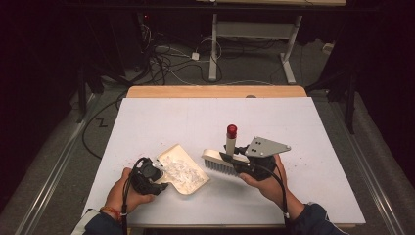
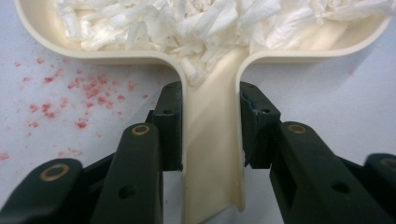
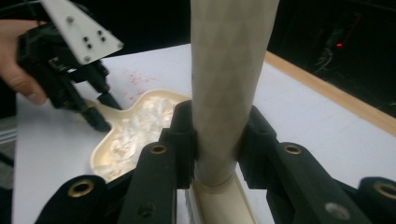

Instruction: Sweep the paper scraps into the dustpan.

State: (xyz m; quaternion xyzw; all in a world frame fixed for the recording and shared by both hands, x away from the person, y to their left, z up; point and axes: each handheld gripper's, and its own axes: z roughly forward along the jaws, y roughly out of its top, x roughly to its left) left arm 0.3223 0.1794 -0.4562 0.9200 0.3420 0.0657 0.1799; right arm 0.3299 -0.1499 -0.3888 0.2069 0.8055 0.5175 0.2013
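A cream dustpan [image 1: 183,171] lies on the white table, heaped with white paper shreds [image 2: 205,23]. My left gripper [image 2: 211,126] is shut on the dustpan's handle [image 2: 212,154], pads pressed to both sides; from above the gripper [image 1: 157,180] sits at the pan's near-left corner. My right gripper [image 3: 215,140] is shut on the upright cream handle [image 3: 229,70] of a brush. Seen from above, the brush [image 1: 220,161] with pale bristles and a red-tipped handle [image 1: 231,131] is held just right of the pan, in the right gripper [image 1: 234,157]. The pan [image 3: 135,126] and left gripper [image 3: 95,116] appear beyond.
Red specks [image 2: 70,100] are scattered on the white table cover [image 1: 303,137] left of the pan handle. The wooden table edge [image 1: 215,91] runs along the back. Behind it, cables and a desk frame [image 1: 254,44] stand on the dark floor.
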